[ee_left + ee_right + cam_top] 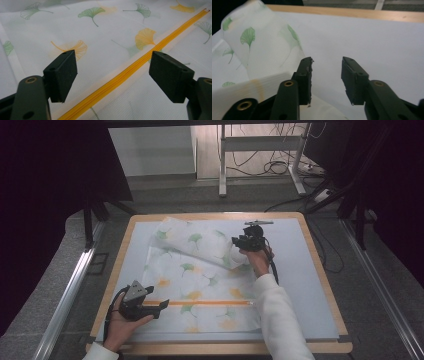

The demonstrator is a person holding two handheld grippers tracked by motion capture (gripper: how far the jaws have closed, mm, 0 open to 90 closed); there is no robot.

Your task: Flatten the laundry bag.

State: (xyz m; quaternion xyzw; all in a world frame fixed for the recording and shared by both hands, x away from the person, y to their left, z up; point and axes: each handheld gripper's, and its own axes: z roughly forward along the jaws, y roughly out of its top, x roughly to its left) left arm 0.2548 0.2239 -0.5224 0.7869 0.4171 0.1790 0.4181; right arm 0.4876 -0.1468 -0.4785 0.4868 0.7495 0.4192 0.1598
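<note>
No readable text, label, brand or number appears in any view. The cloth (pixel 200 280) bears only printed leaf motifs.

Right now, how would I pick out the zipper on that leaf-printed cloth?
Start at the pale blue mat on the wooden table. On it lies a white mesh cloth cover printed with green and orange ginkgo leaves. The orange zipper is its only straight solid stripe, crossing its near part beside the open left gripper.
</note>
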